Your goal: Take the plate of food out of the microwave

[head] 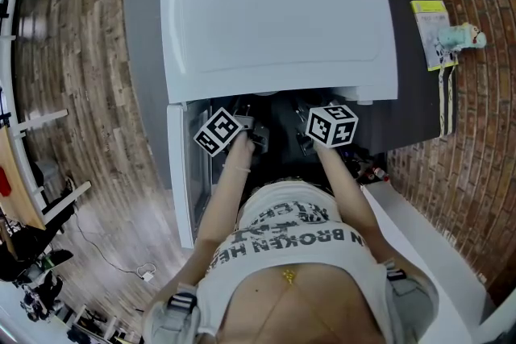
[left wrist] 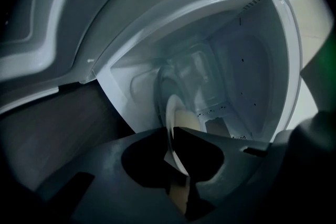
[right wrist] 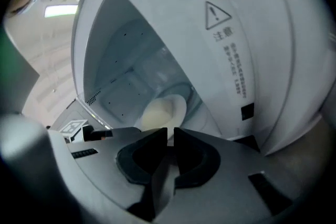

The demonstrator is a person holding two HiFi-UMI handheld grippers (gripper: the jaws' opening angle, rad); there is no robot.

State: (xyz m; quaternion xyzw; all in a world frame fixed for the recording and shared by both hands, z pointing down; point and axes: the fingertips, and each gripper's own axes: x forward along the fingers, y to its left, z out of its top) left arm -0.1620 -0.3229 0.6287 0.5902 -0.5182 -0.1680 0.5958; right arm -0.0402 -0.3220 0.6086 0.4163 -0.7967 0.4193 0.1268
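Note:
A white microwave point(head: 282, 20) stands on a dark table point(head: 143, 52), its door point(head: 179, 173) swung open to the left. Both grippers reach into the front opening, the left gripper point(head: 246, 133) beside the right gripper point(head: 302, 133). Inside, a white plate point(left wrist: 170, 113) holds pale cream food point(left wrist: 186, 120). In the left gripper view the plate shows edge-on, and the left gripper point(left wrist: 172, 136) is shut on its rim. From the other side, the right gripper point(right wrist: 170, 136) is shut on the near rim of the plate point(right wrist: 178, 105), with the food point(right wrist: 156, 113) just beyond. The plate is hidden in the head view.
A yellow-green booklet point(head: 431, 32) and a small teal figure point(head: 461, 36) lie at the table's right end. A white ledge point(head: 427, 246) runs at lower right. The microwave's ceiling and side walls point(left wrist: 252, 76) enclose the plate closely.

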